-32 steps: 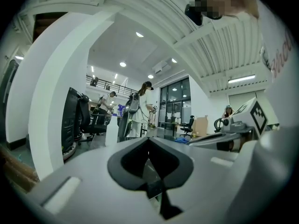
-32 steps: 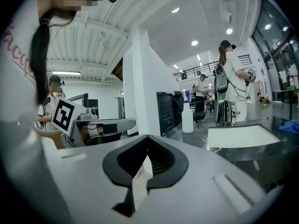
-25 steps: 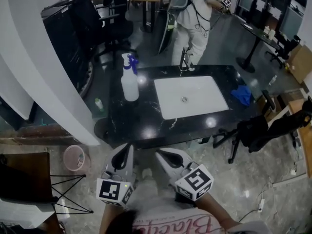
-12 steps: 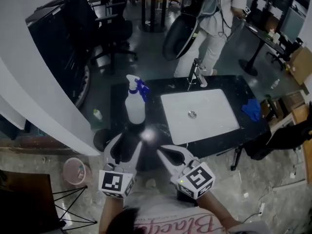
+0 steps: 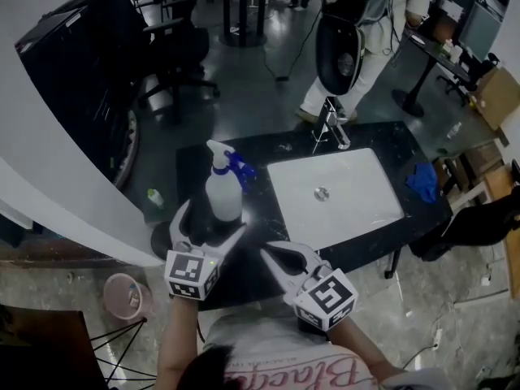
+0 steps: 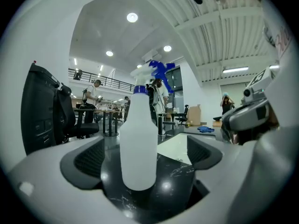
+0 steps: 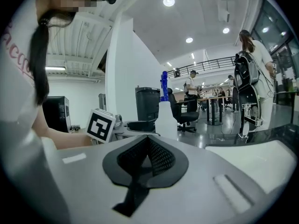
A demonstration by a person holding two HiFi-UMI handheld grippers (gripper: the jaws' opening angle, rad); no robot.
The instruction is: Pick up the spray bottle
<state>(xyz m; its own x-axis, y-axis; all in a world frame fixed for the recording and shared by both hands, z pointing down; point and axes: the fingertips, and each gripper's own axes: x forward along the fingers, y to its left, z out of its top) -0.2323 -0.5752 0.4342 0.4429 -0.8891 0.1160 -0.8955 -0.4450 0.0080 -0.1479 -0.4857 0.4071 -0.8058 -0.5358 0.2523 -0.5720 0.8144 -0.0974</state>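
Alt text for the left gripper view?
A white spray bottle with a blue trigger stands upright on the black counter between the left gripper's wide-open jaws, which have just been opening and do not touch it. Office chair behind, left.

Pink script lettering crosses the front of the person's shirt, seen upside down at the bottom of the head view. It seems to begin "Bla"; the rest is dim and cut off by the frame's edge. A few letters of the same script on the shirt show at the left edge of the right gripper view, too warped to read.

The left gripper carries a black-and-white left cube marker, and the right gripper a right cube marker. Both bear coded block patterns, not letters or digits. The left cube marker also faces the right gripper view.
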